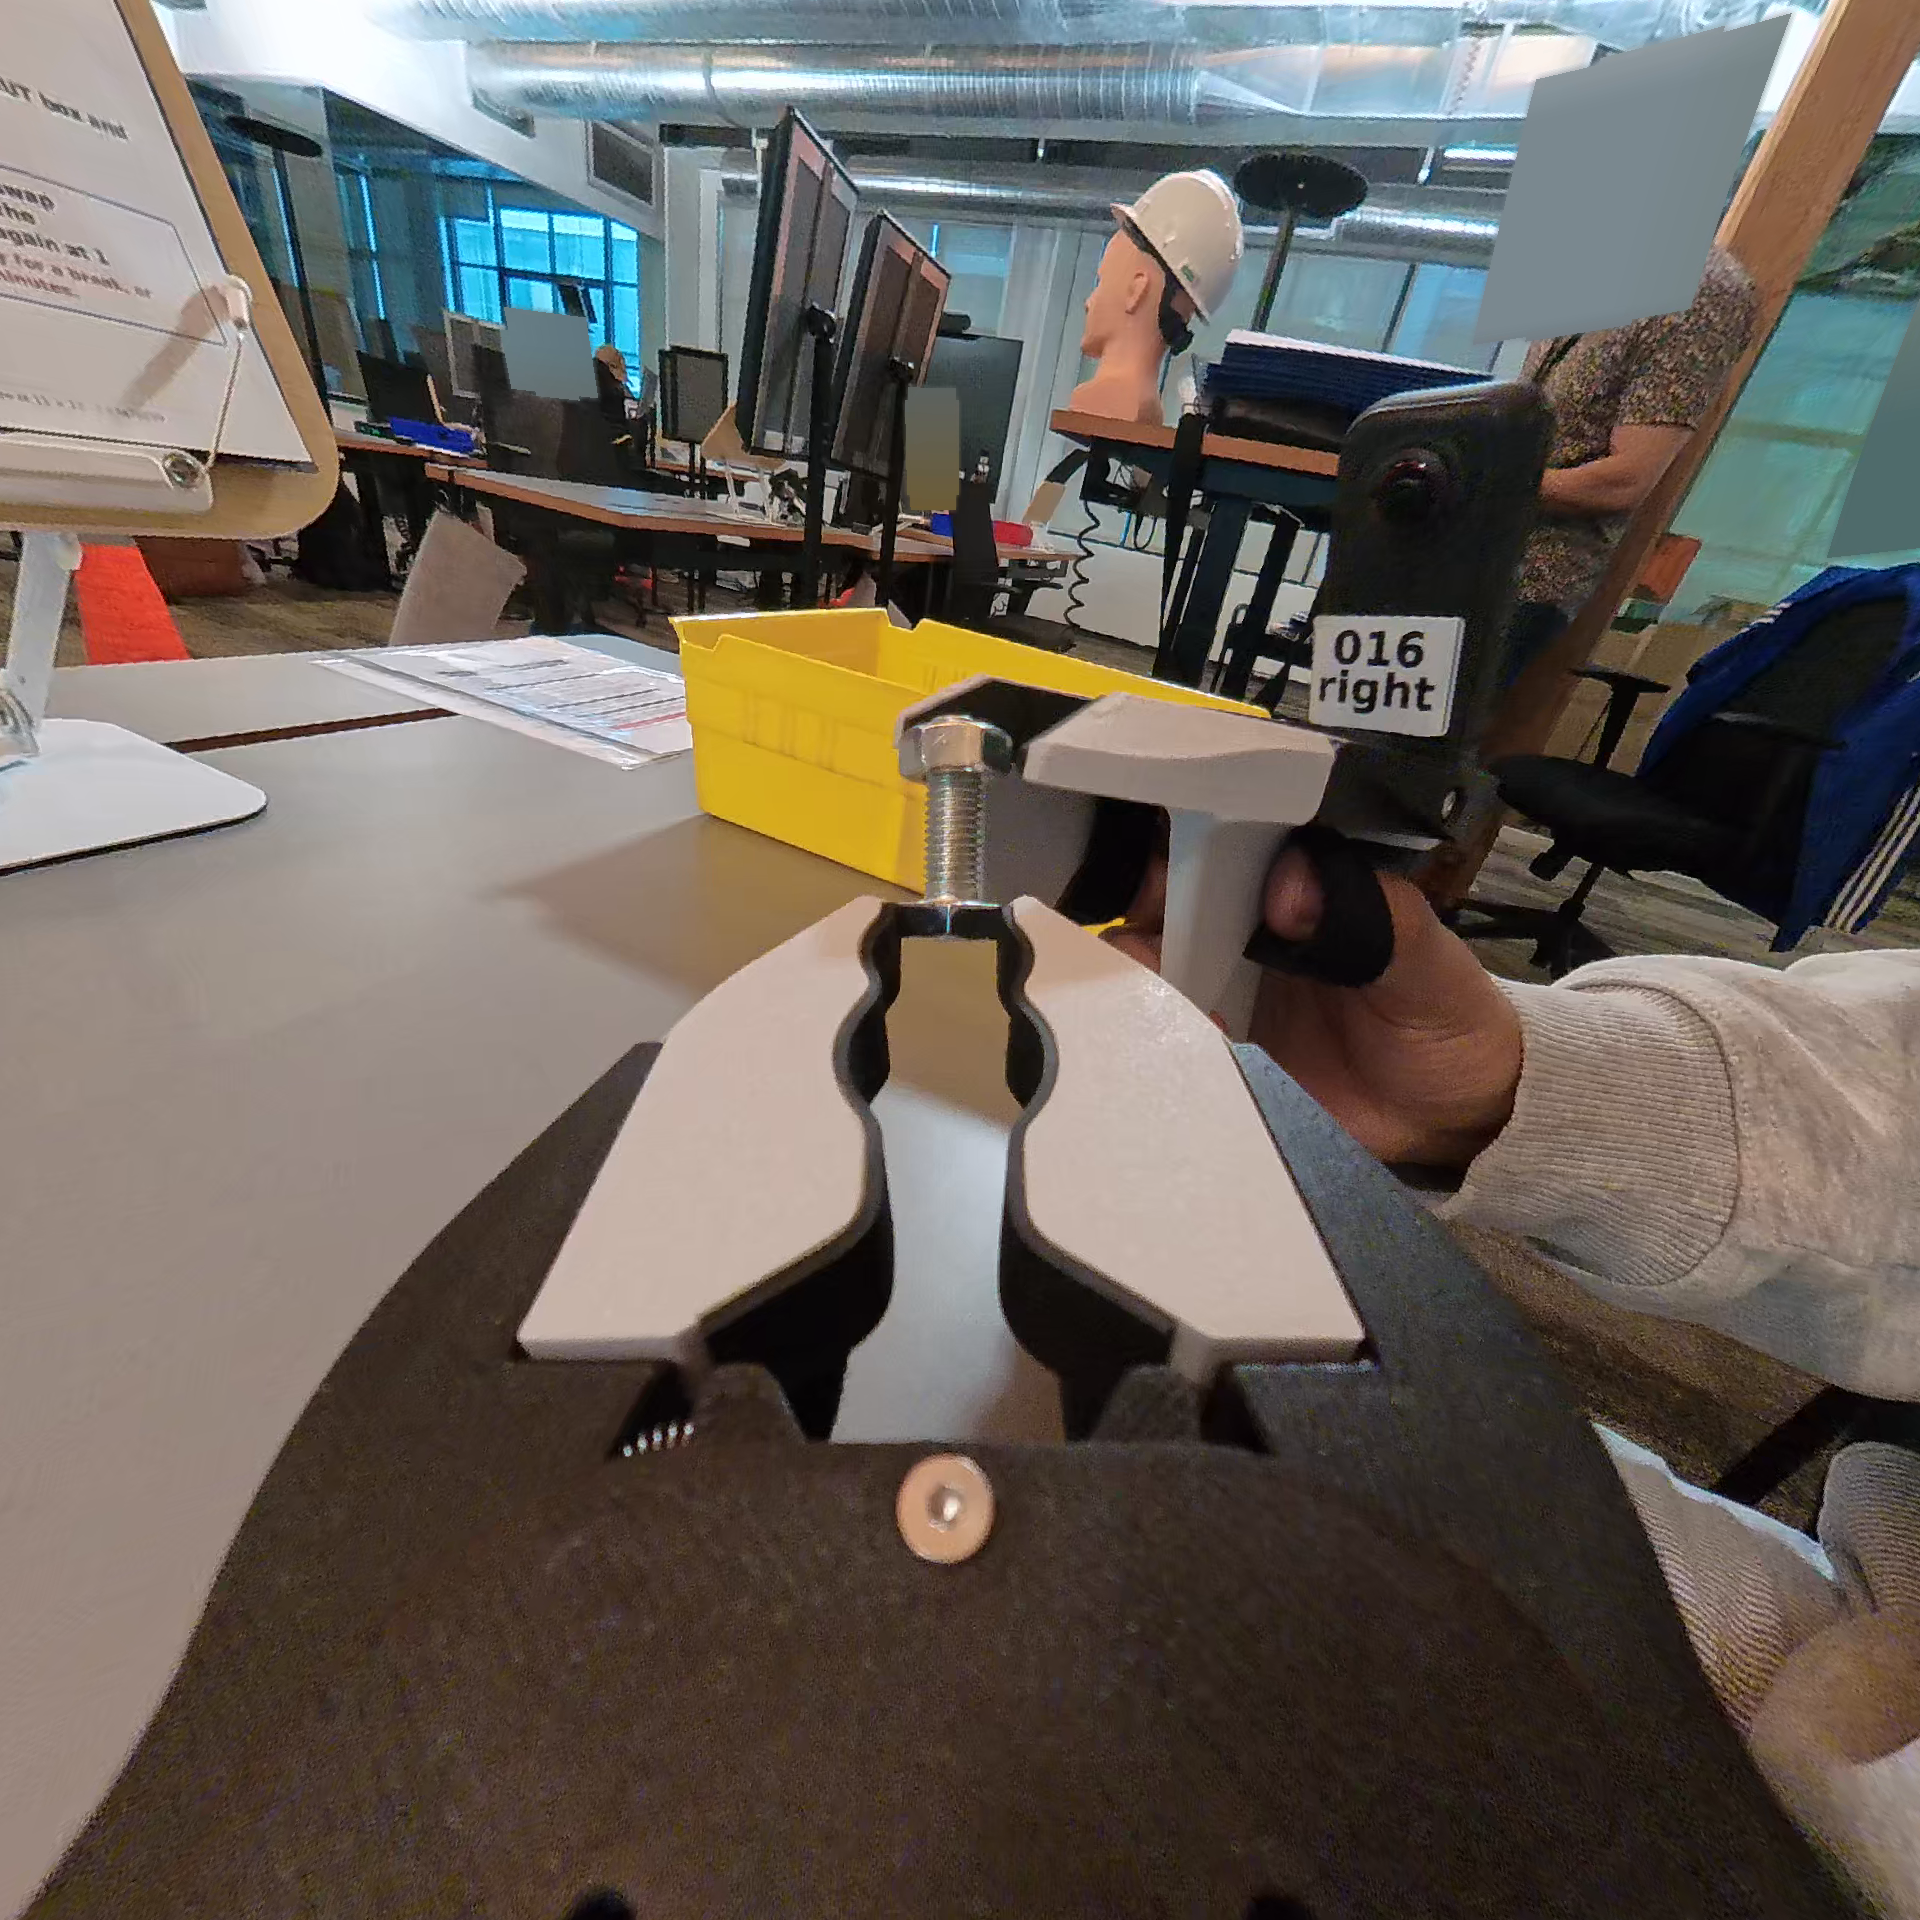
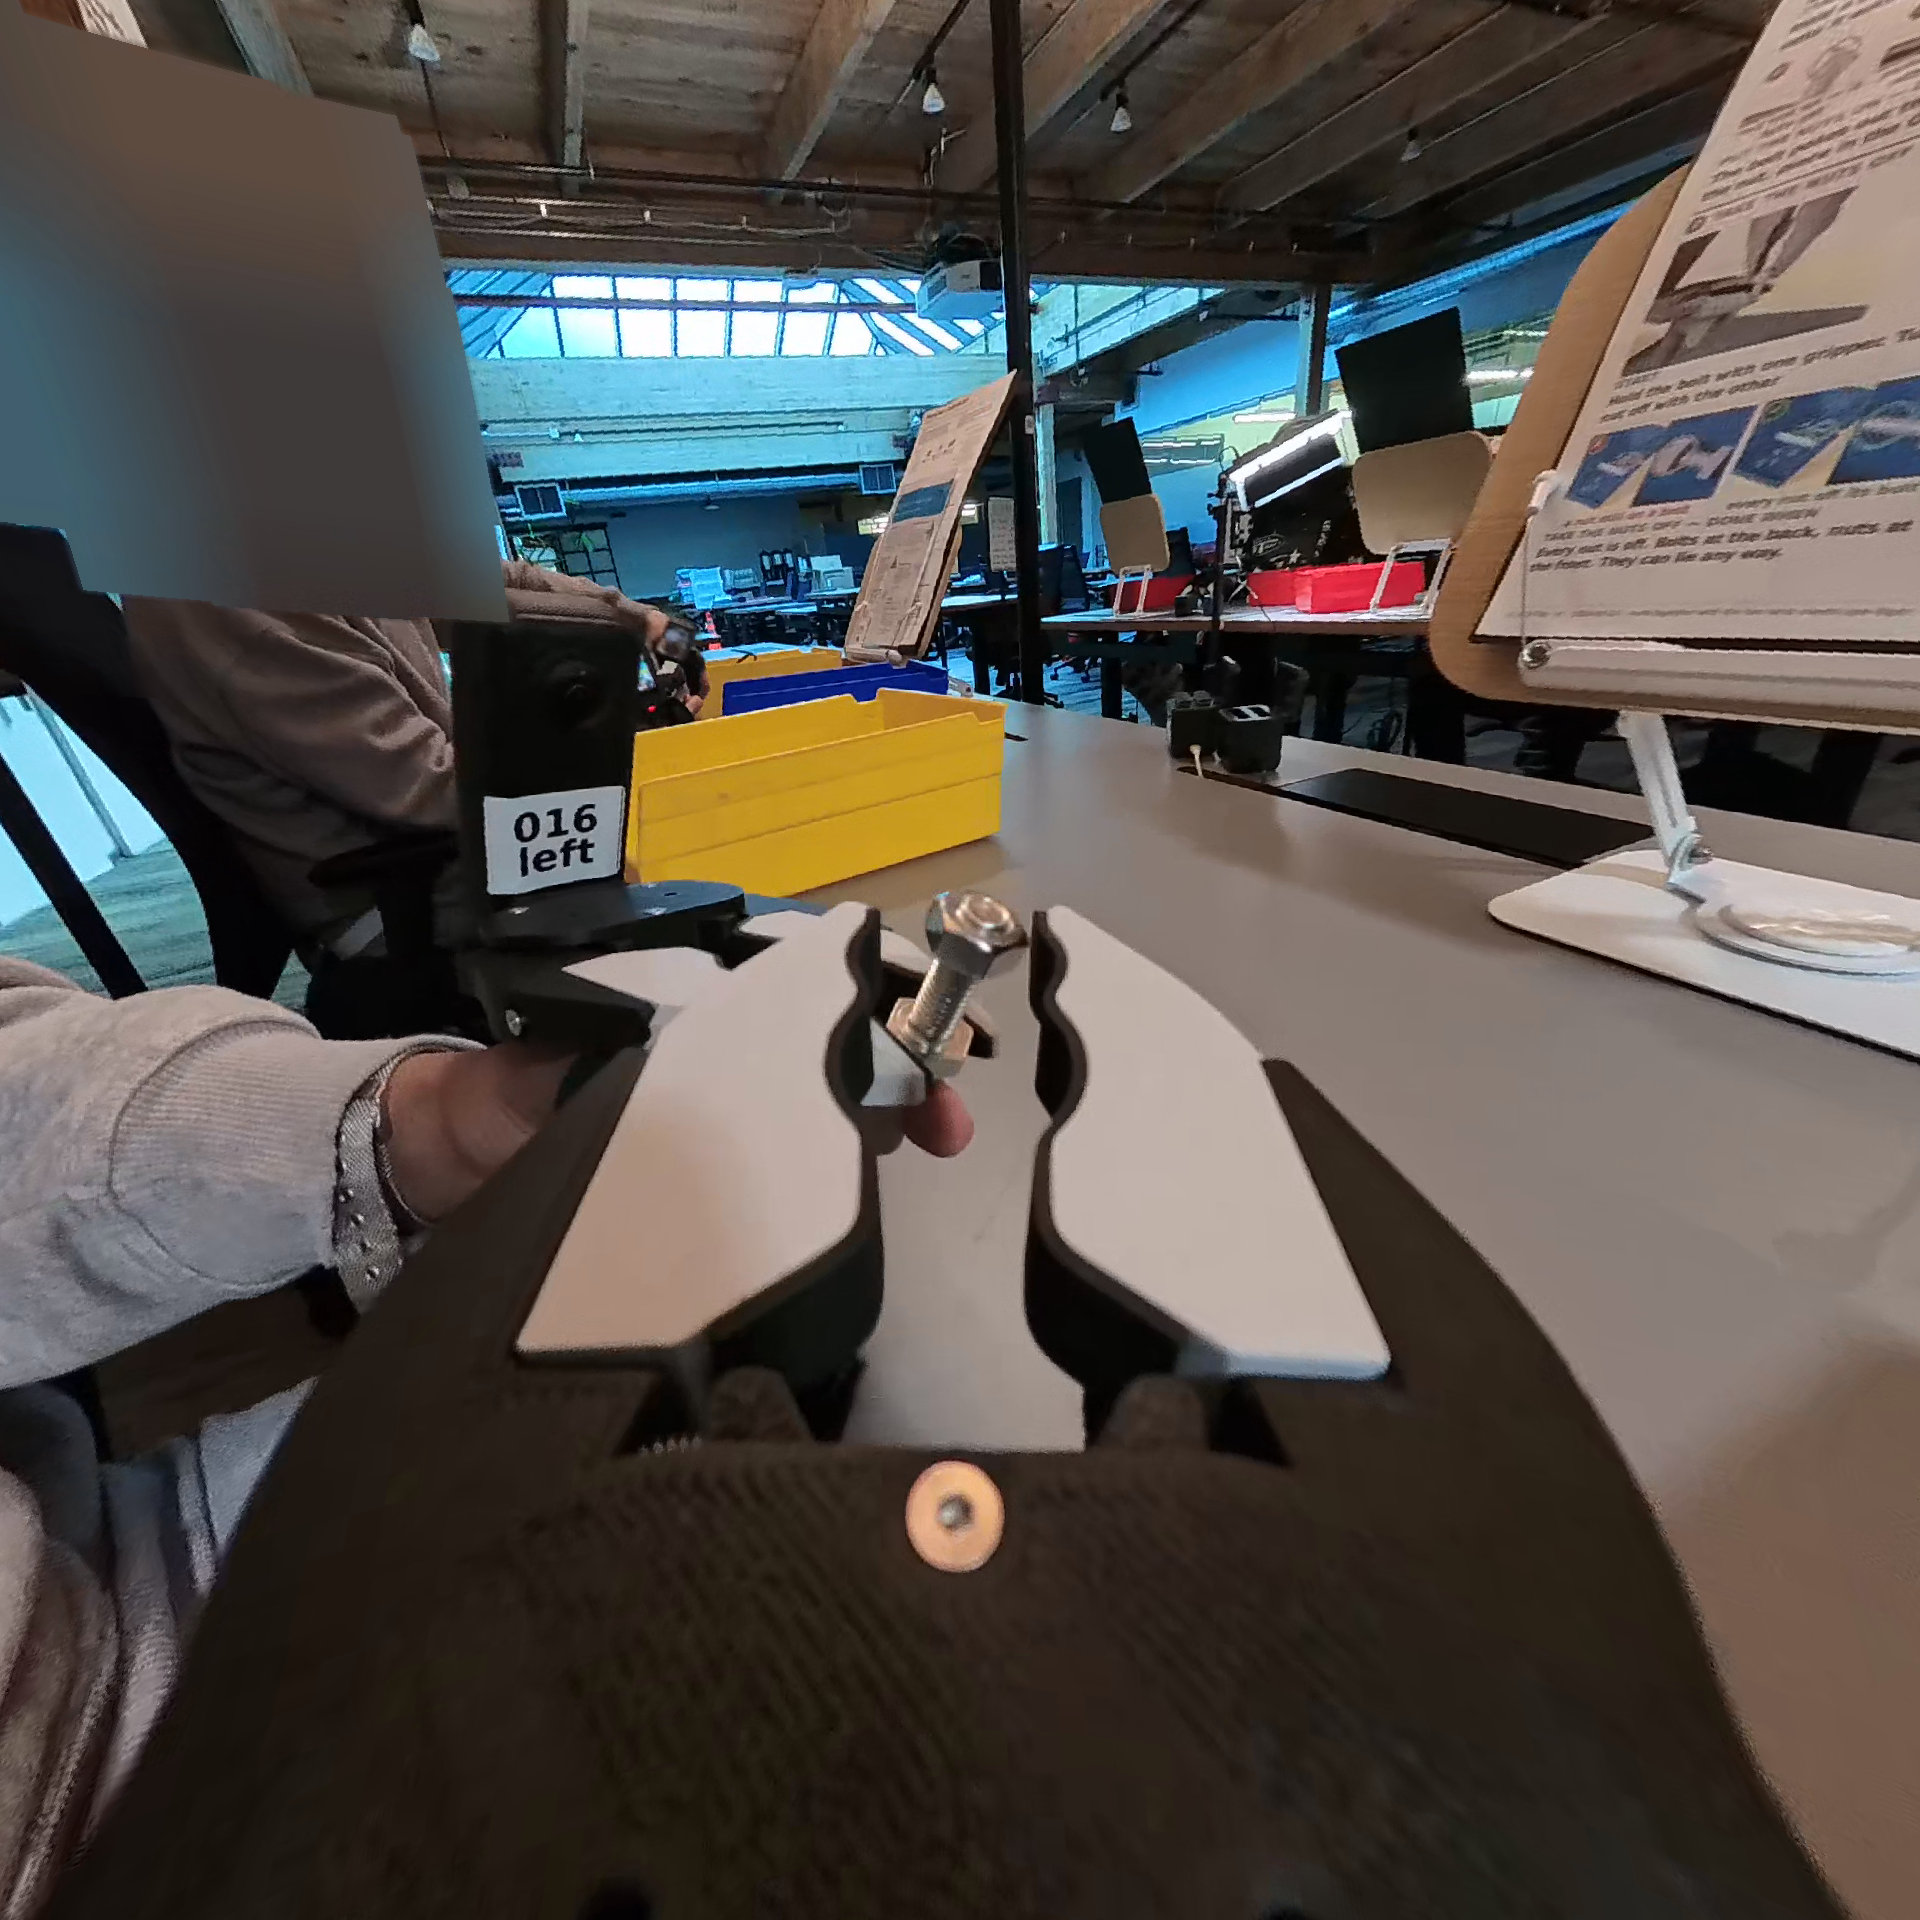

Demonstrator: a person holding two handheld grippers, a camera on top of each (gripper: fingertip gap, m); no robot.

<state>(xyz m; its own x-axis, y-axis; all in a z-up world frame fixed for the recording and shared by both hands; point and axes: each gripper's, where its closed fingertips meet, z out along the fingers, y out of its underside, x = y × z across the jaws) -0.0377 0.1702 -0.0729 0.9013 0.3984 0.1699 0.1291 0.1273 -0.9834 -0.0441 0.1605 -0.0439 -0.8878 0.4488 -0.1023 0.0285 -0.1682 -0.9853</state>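
Observation:
A silver hex bolt [image 1: 953,821] stands upright in the air above the grey table [image 1: 312,987], with a nut [image 1: 948,920] at its lower end. My left gripper [image 1: 948,914] is shut on the nut. My right gripper [image 1: 966,740] comes in from the right, held by a hand, with its fingers on either side of the bolt head [image 1: 953,743]. In the right wrist view the bolt head [image 2: 977,920] sits between my right gripper's [image 2: 956,925] fingertips with a small gap on each side. The nut [image 2: 935,1039] shows lower down, held from the left.
A yellow bin [image 1: 790,748] stands on the table just behind the bolt and also shows in the right wrist view [image 2: 821,790], with a blue bin [image 2: 831,686] behind it. A document stand [image 1: 104,312] is at the left, and a laminated sheet [image 1: 540,675] lies beyond. Only a small space, under 4 cm, lies between the two pairs of fingers.

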